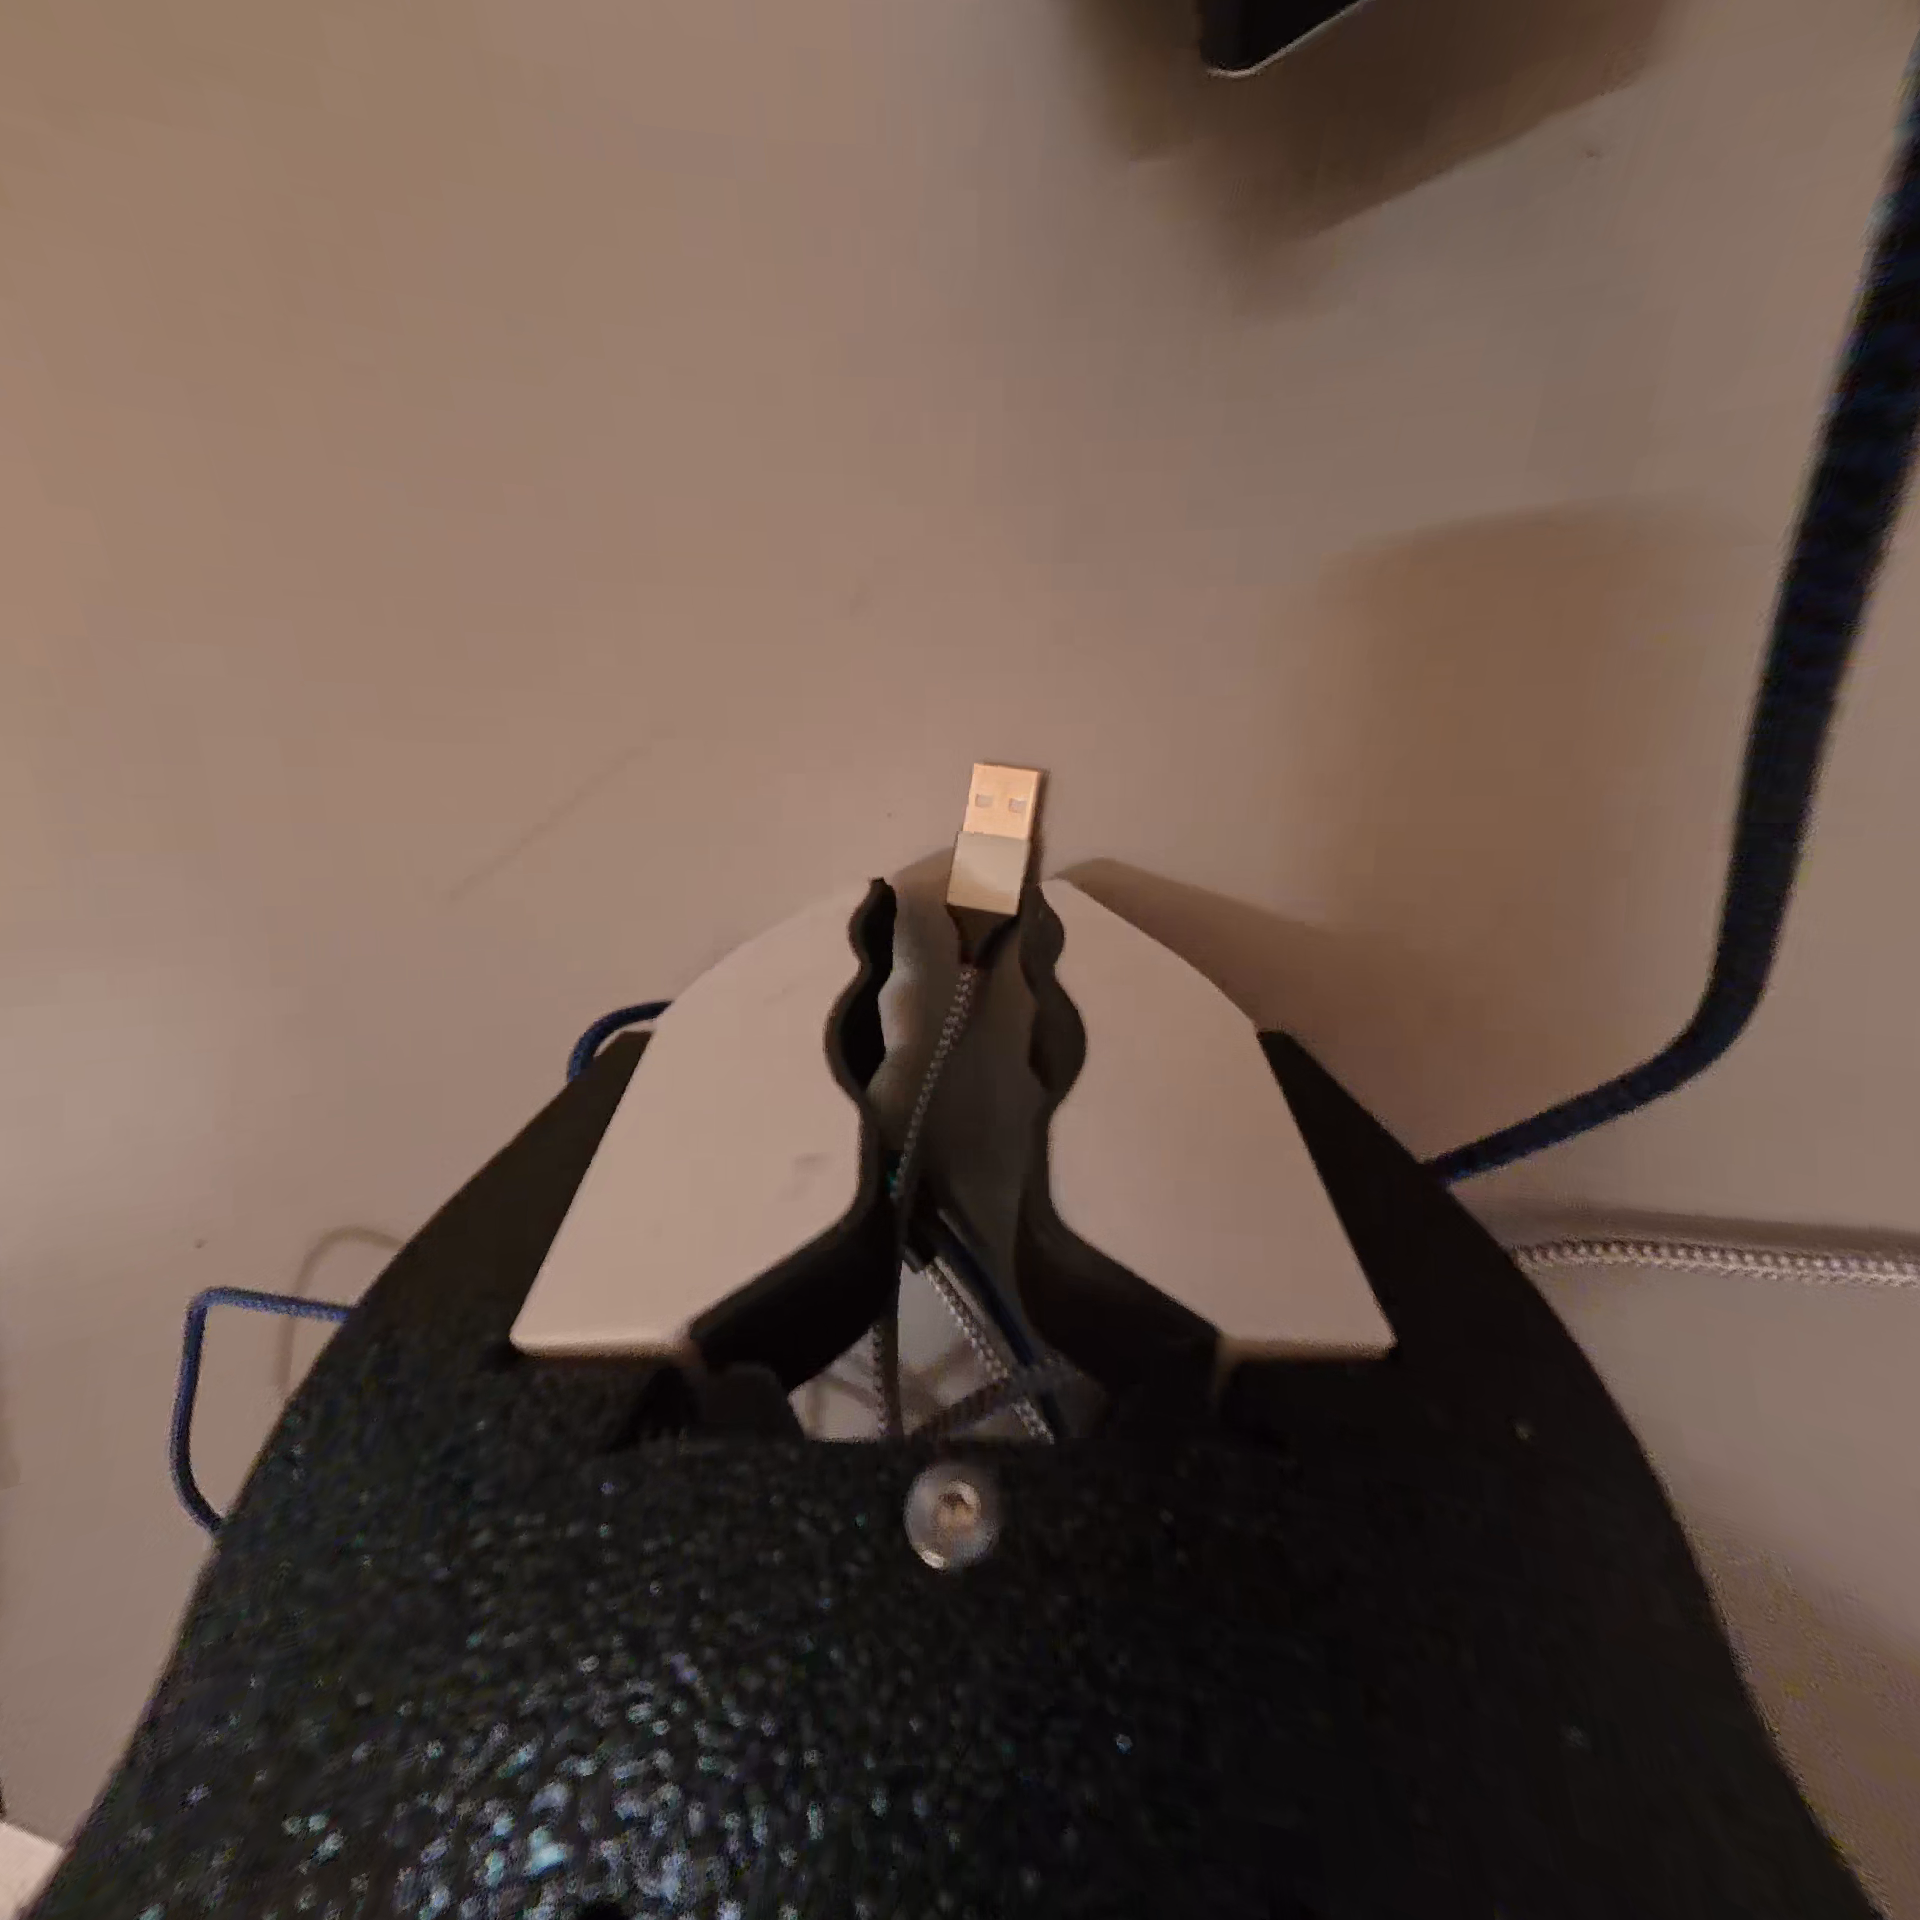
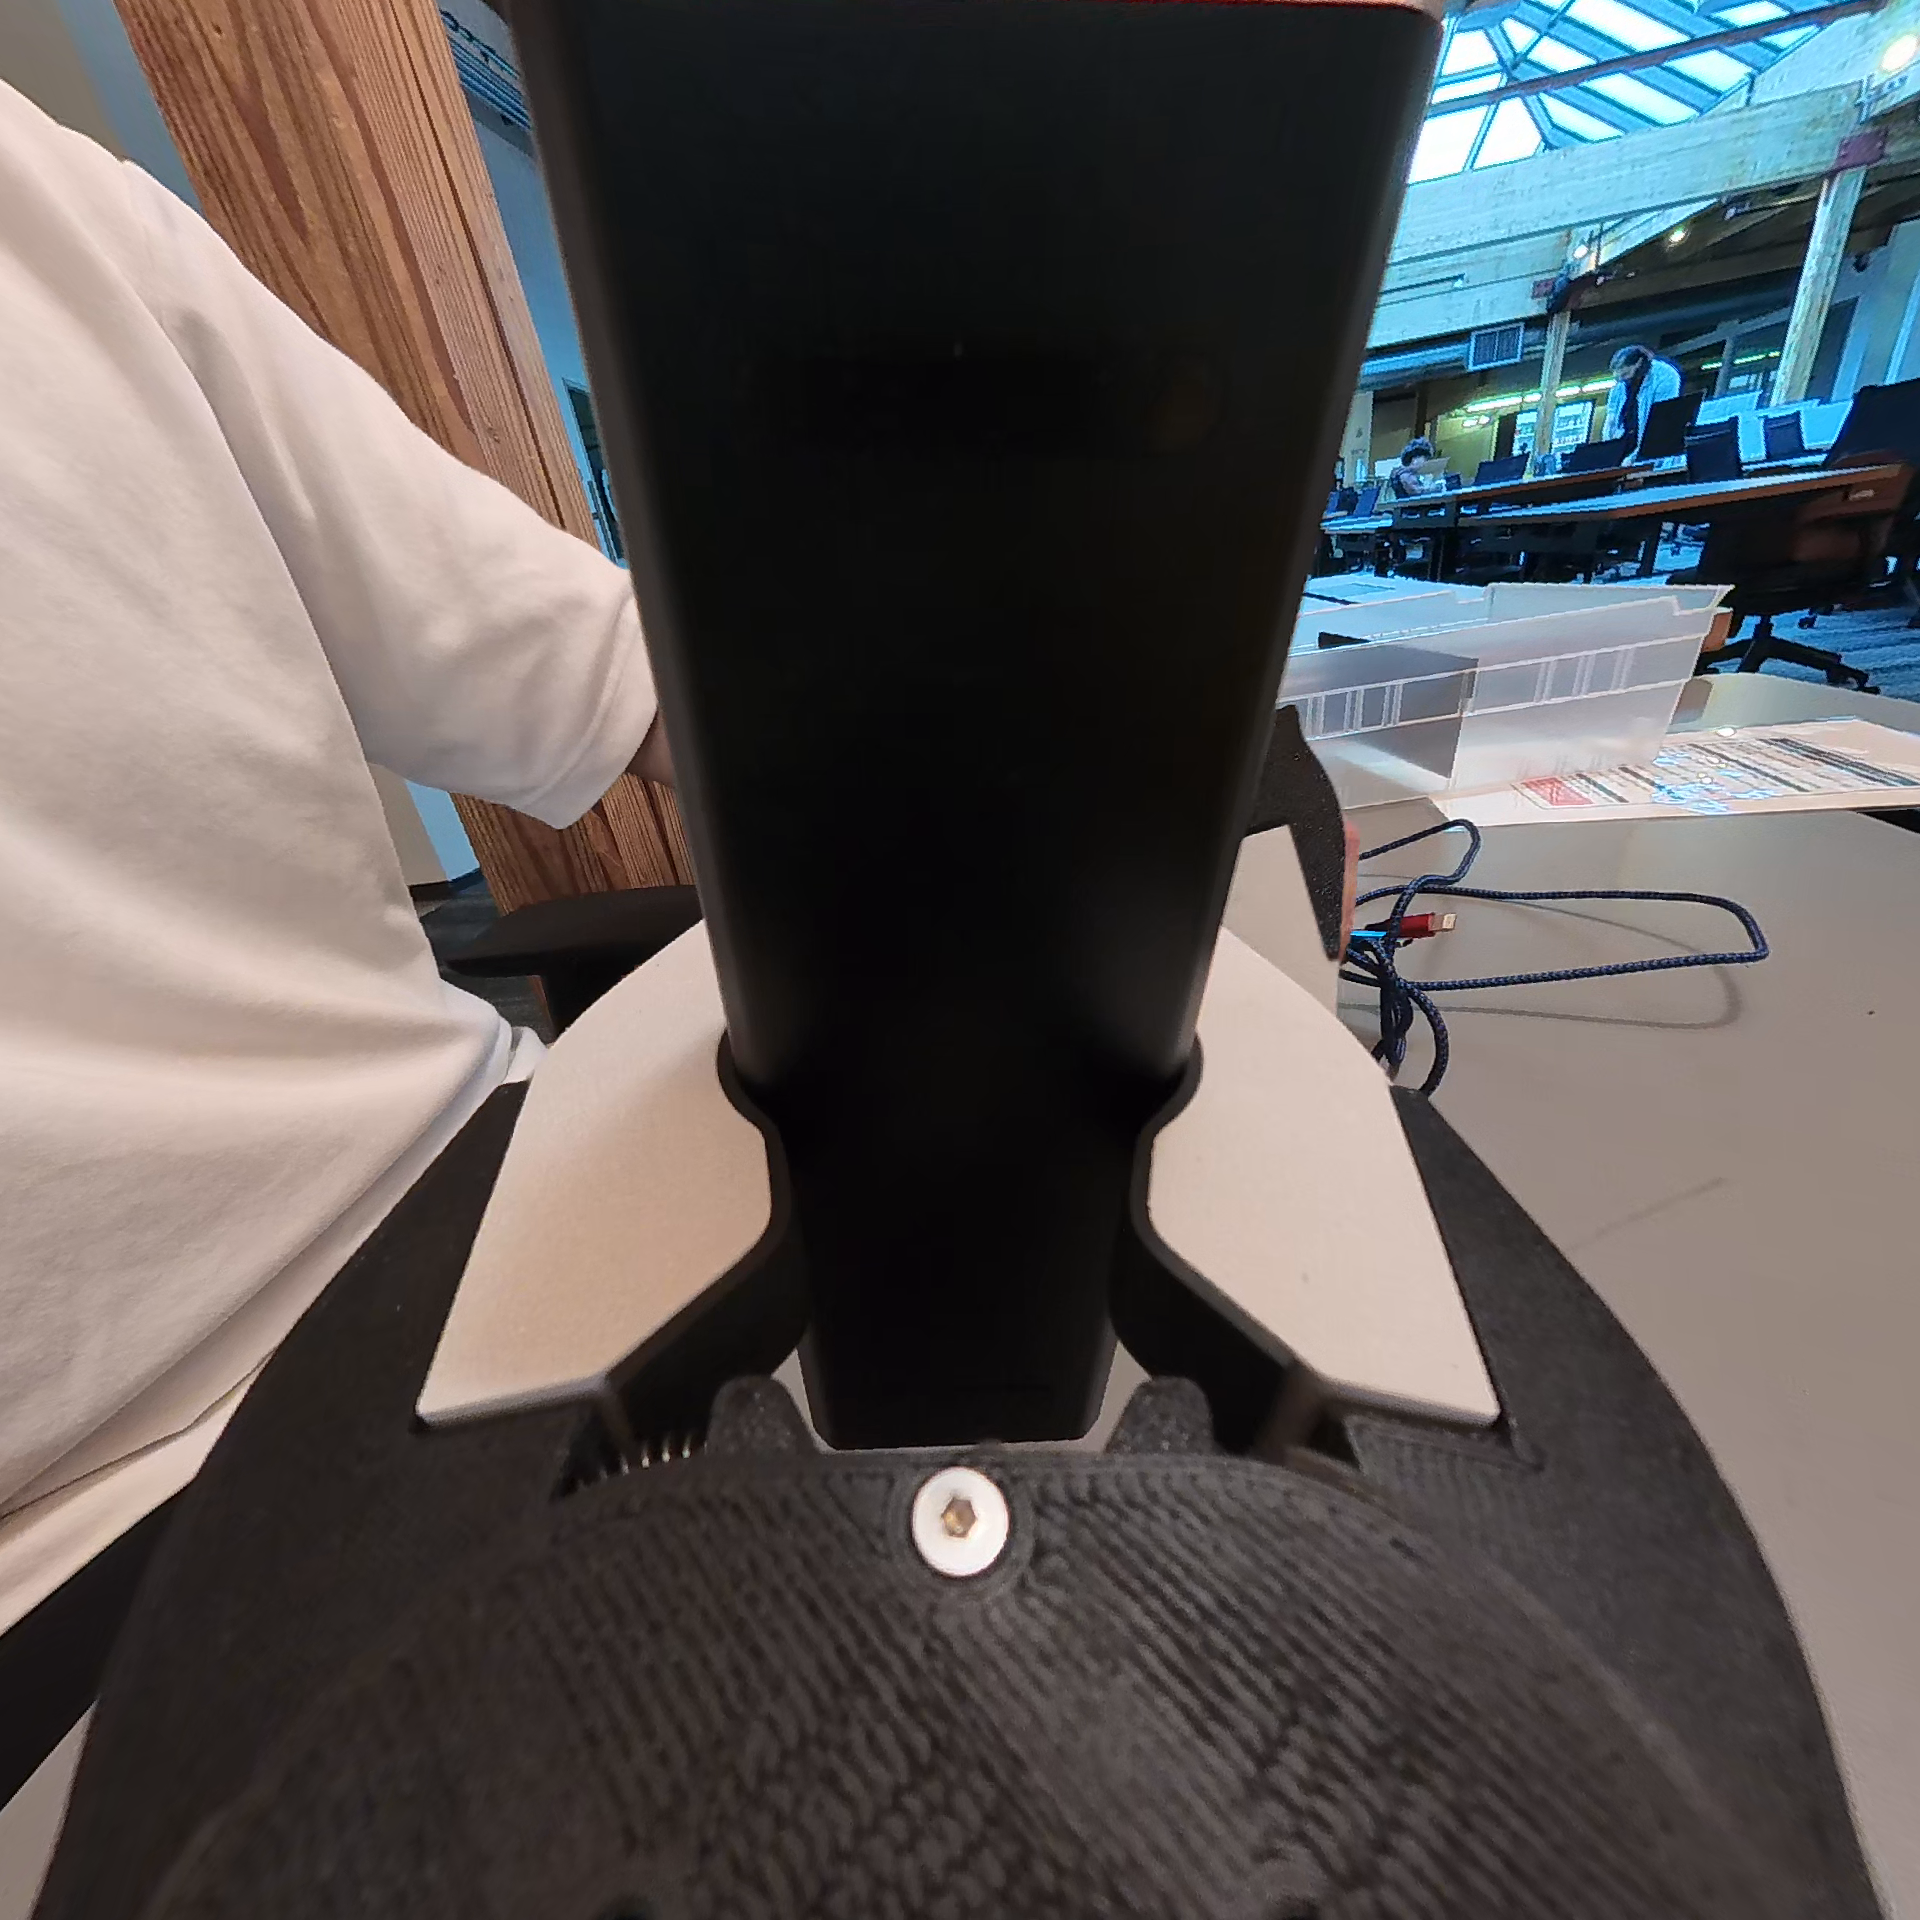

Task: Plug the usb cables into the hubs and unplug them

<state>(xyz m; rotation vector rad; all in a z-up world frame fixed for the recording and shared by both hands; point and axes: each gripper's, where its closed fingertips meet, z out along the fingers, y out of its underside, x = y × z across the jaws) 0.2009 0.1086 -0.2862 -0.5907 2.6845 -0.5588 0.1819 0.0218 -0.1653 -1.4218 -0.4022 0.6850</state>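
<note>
You are pinching the USB plug (image 1: 995, 840) in your left gripper (image 1: 961, 914) jaws; your right gripper (image 2: 956, 1081) jaws are clamping the black hub (image 2: 977, 582). Plugging in is not yet done.

The left gripper (image 1: 966, 914) is closed on a grey braided cable's USB plug (image 1: 995, 840), whose metal tip juts forward past the fingertips above the pale table (image 1: 520, 468). A dark blue braided cable (image 1: 1829, 665) curves down the right side of the view. A dark object (image 1: 1288, 31) sits at the top edge, too cropped to identify.
</note>
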